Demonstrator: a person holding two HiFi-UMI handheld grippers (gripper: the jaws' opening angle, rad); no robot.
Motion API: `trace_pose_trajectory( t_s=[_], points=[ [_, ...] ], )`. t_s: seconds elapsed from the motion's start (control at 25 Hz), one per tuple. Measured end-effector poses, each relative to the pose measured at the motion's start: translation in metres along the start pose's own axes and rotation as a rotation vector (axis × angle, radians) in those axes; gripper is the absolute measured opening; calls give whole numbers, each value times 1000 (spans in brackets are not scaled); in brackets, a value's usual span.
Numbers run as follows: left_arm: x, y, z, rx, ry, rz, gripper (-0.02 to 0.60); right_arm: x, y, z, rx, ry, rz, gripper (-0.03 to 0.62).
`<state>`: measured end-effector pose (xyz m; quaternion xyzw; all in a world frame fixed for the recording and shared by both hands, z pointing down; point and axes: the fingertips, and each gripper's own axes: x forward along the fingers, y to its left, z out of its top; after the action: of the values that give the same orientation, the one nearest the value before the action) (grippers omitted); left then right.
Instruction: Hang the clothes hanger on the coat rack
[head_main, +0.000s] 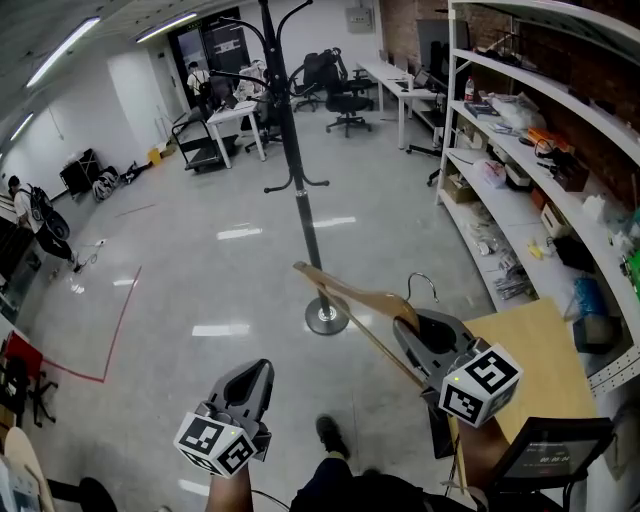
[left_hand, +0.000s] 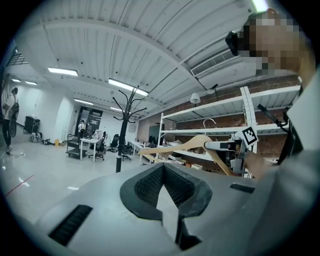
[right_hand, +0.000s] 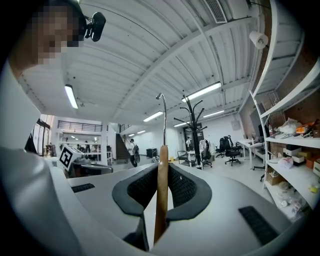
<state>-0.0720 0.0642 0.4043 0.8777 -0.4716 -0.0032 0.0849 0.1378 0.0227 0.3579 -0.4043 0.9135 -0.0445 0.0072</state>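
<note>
clothes hanger (head_main: 345, 290) tight in right gripper (head_main: 427, 335), apart from coat rack (head_main: 300, 200)

Wooden hanger (head_main: 352, 290), seemingly clear of rack (head_main: 305, 225).

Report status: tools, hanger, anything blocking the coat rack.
Left tool shut, empty. Right tool shut on wooden hanger, just below its hook. Coat rack ahead, hanger not on it; nothing between.
</note>
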Motion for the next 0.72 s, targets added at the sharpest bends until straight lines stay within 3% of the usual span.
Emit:
trace_pose_trajectory(
  t_s=[0.32, 0.56, 0.72],
  points=[
    [73, 99, 30, -26, -68, -19, 0, 111, -36, 19, -16, 12, 19, 55],
    [119, 169, 43, -15, -66, -35, 0, 192, -55, 36, -6, -5, 58, 55],
    [150, 194, 48, -29, -61, -56, 0, 233, -70, 46, -15, 12, 88, 55]
  ],
)
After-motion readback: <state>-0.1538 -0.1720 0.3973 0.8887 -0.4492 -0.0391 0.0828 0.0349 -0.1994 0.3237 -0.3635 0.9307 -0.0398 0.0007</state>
